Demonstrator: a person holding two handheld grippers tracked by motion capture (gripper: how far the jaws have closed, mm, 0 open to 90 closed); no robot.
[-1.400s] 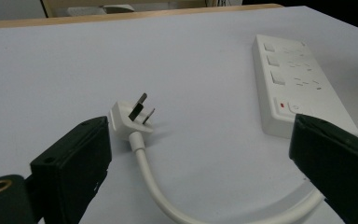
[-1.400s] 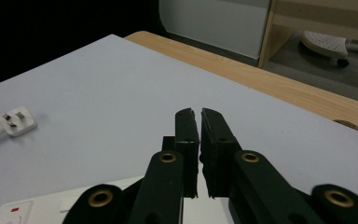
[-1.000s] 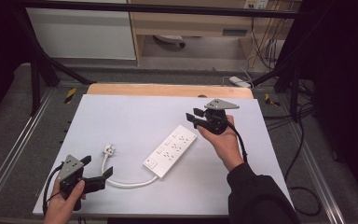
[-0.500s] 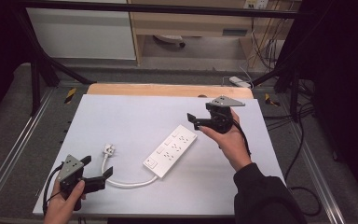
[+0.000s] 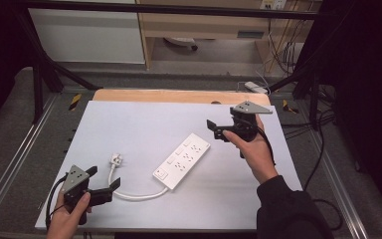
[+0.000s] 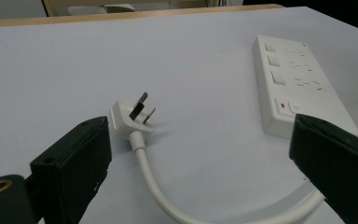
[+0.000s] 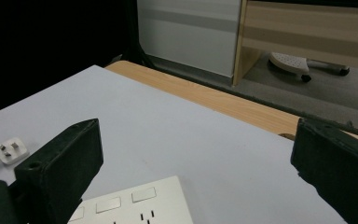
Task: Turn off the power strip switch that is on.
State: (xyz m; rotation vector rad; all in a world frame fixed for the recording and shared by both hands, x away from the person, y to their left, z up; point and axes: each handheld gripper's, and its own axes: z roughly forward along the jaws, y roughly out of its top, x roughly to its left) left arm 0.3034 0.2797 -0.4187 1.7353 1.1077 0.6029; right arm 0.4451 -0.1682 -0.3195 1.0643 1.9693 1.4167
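A white power strip (image 5: 181,160) lies diagonally in the middle of the white table top (image 5: 144,124). Its white cord (image 5: 129,194) curves along the near side to a three-pin plug (image 5: 115,160) lying flat. My left gripper (image 5: 103,184) is at the near left corner, open, its jaws either side of the cord; the plug (image 6: 131,116) and the strip's switch end (image 6: 298,88) lie ahead of it. My right gripper (image 5: 214,129) hovers open beyond the strip's far end (image 7: 130,205), holding nothing.
A wooden strip (image 5: 179,95) borders the table's far edge. Beyond it stand a white cabinet (image 5: 87,35) and a wooden shelf unit (image 5: 204,25). Cables (image 5: 278,45) hang at the far right. Metal rails (image 5: 10,164) flank the table.
My right gripper has drifted a little right and toward the table's far edge, away from the power strip. The left gripper, strip and plug have stayed put.
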